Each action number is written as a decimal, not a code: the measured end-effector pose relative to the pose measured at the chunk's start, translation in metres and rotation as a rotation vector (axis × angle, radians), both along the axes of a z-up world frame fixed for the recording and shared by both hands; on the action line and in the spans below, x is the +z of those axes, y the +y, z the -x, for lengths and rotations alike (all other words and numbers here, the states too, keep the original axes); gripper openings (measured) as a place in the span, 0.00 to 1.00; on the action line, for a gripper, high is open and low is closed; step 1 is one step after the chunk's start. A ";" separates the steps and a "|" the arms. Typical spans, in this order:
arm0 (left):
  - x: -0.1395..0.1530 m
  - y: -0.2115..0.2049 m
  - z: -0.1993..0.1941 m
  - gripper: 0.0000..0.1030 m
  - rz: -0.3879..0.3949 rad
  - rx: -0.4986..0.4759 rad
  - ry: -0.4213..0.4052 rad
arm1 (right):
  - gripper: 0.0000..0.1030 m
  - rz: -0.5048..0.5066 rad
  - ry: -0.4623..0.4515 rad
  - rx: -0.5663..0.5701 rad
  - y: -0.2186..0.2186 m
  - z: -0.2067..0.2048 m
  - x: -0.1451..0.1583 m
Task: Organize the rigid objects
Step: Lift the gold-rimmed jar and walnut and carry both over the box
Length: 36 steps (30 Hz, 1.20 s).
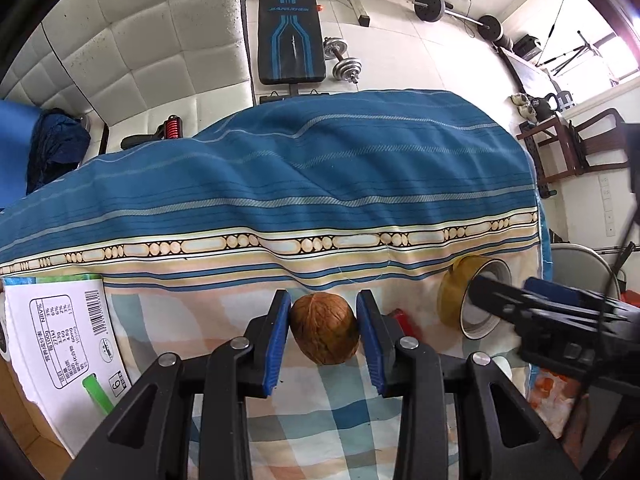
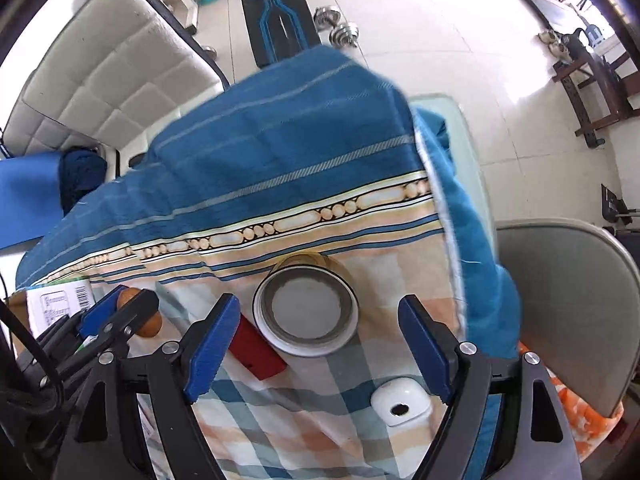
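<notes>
Left gripper (image 1: pixel 323 334): low over the checked part of the cloth (image 1: pixel 320 184), fingers pointing toward the far edge. Blue pads (image 1: pixel 279 344) sit on either side of a walnut (image 1: pixel 324 330), closed on it. The walnut (image 2: pixel 141 316) also shows between those fingers in the right wrist view.

Right gripper (image 2: pixel 316 350): hovers above the cloth (image 2: pixel 280 168), tilted down, jaws spread wide with nothing between the pads (image 2: pixel 214 346). Its black body (image 1: pixel 560 320) comes in from the right in the left wrist view.

Roll of tape (image 2: pixel 307 312): lies on the cloth just ahead of the right gripper's gap, near the cloth's right edge; same roll (image 1: pixel 460 300) partly hidden behind the right gripper in the left view.

Red flat object (image 2: pixel 256 354): beside the roll, partly under the right gripper's left finger; type not identifiable.

White small case (image 2: pixel 400 402): on the cloth near the right finger.

Printed carton (image 1: pixel 60 340): at the cloth's left edge, barcode up.

Beyond the table: weight bench (image 1: pixel 289 28), dumbbell (image 1: pixel 342 59), grey chair (image 2: pixel 568 312).
</notes>
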<state>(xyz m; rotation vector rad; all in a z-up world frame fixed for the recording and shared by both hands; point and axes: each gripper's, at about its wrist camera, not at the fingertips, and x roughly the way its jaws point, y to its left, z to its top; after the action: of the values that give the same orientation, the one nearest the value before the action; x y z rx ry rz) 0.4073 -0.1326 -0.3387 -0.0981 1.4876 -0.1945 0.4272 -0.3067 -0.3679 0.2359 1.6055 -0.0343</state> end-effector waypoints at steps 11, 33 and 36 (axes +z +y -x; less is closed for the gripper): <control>-0.001 0.006 0.005 0.30 -0.008 0.007 0.007 | 0.65 -0.010 0.052 -0.070 0.011 -0.003 -0.052; 0.136 0.104 0.093 0.30 0.049 0.030 -0.182 | 0.65 -0.145 -0.098 0.114 0.089 0.071 0.094; 0.153 0.139 0.114 0.30 0.059 0.034 -0.198 | 0.65 -0.184 -0.114 0.136 0.121 0.089 0.120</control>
<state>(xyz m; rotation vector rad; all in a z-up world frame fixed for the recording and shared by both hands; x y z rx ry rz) 0.2930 0.0063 -0.1855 -0.1481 1.2823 -0.2145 0.3378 -0.1856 -0.2478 0.2653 1.5080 0.2290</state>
